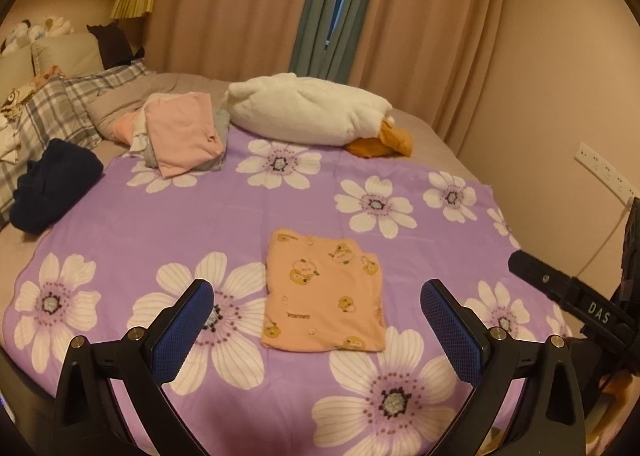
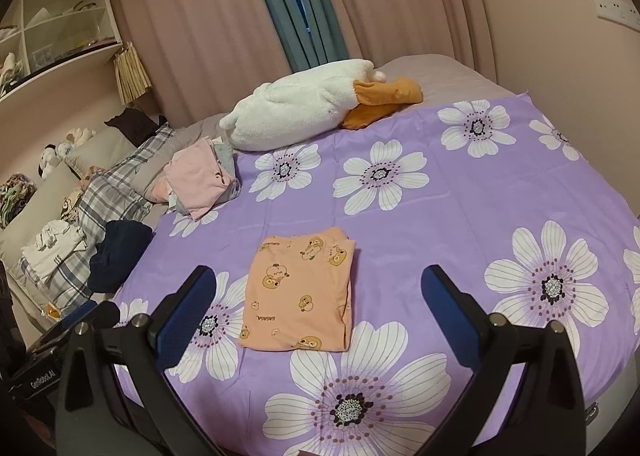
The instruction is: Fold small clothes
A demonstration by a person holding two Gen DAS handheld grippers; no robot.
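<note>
A small peach garment [image 1: 324, 292] printed with yellow cartoon animals lies folded into a flat rectangle on the purple flowered sheet [image 1: 280, 215]. My left gripper [image 1: 316, 292] hovers open above the near edge of it, nothing between its blue-padded fingers. The same folded garment [image 2: 300, 292] shows in the right wrist view, and my right gripper [image 2: 318, 288] is open over it too, empty. At the back left of the sheet sits a stack of folded pink and grey clothes [image 1: 180, 135], with the same stack [image 2: 204, 179] seen from the right.
A white plush duck [image 1: 312, 111] with orange feet lies across the back of the bed. A dark navy garment [image 1: 52, 183] is bunched at the left edge beside plaid pillows [image 1: 60, 103]. The other gripper's black body [image 1: 576, 296] is at the right. Wall and curtains stand behind.
</note>
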